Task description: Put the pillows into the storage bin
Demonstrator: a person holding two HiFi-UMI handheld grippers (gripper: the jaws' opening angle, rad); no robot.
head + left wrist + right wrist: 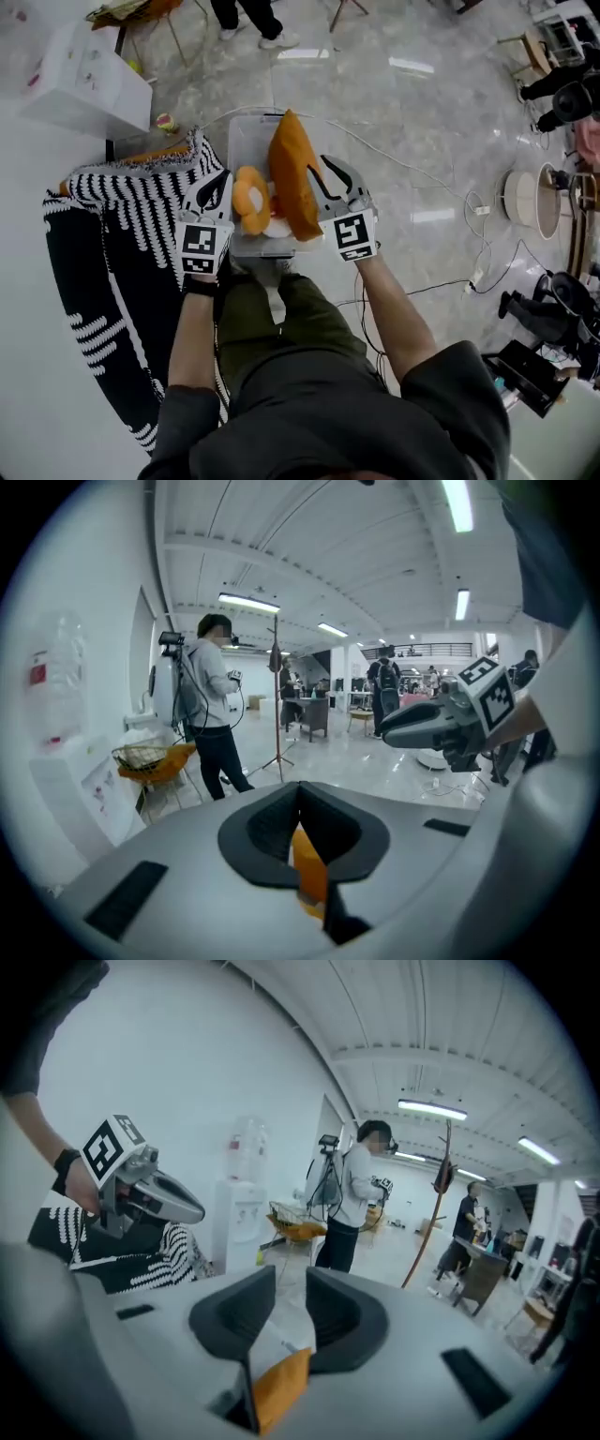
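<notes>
floor (394, 112): pale glossy tile, cables trailing over its right side.
striped cover (122, 216): black-and-white, draped over something low along the floor's left edge. Can't tell what's underneath.
operator (319, 412): standing, dark top, green trousers, both forearms out front, one set of tongs per hand.
white box (84, 80): on the floor near the far-left corner, beyond the striped cover.
bystander (211, 700): light top, dark trousers, standing well away across the room beside a tripod.
storage bin (242, 141): clear plastic, open top, on the floor at the operator's feet. Its left wall is just beside the striped cover.
orange pillow (292, 178): the bigger of the two, held up on edge over the bin opening, between the two sets of tongs.
round orange pillow (251, 200): smaller, ring-shaped. It sits just left of the big pillow and touches it, also over the bin and right at the left tongs' tips.
left tongs (300, 808): clenched, jaws together on a strip of orange fabric. Its own view doesn't settle which pillow, but the head view puts the round orange pillow at its tips.
right tongs (291, 1283): grasping the orange pillow. There is a narrow gap at the jaw tips, and an orange corner with a bit of white is pinched low between the pads.
</notes>
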